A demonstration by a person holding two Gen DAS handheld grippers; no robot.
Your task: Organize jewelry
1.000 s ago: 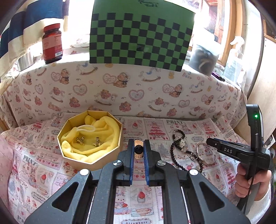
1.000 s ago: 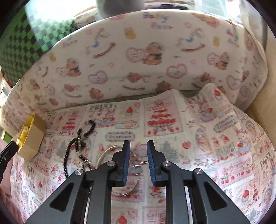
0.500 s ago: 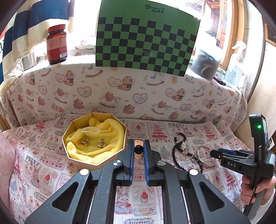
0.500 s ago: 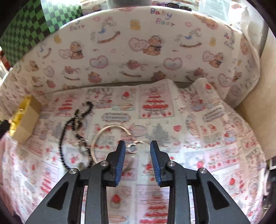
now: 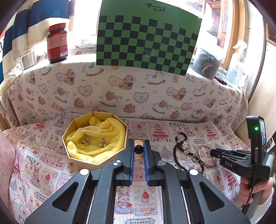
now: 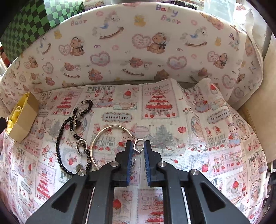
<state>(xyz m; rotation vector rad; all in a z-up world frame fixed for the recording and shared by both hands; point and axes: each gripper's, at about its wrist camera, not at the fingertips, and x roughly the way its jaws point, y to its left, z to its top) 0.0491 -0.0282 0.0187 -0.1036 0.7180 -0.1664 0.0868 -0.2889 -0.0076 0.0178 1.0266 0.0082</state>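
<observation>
My right gripper [image 6: 138, 147] has just closed on the small silver ring [image 6: 138, 146]; the bangle [image 6: 101, 137] and black beads [image 6: 63, 137] crowd its left. My left gripper [image 5: 138, 149] pinches a copper brooch [image 5: 138, 149] beside the box [image 5: 81, 162].

surface: strawberry-and-bunny print cloth [image 5: 43, 174]; backrest: padded bolster in teddy-bear and rocking-horse fabric [image 5: 110, 89] | ledge: green-black checkerboard panel [image 5: 146, 39]; red-capped jar [image 5: 57, 43] | behind: bright daylit window [image 5: 82, 15]; wooden frame [image 5: 227, 31]

Home corner: teddy-print cloth [image 5: 138, 96] over ledge, supplement jar [image 5: 57, 43], window behind, spray bottle [image 5: 238, 56].
</observation>
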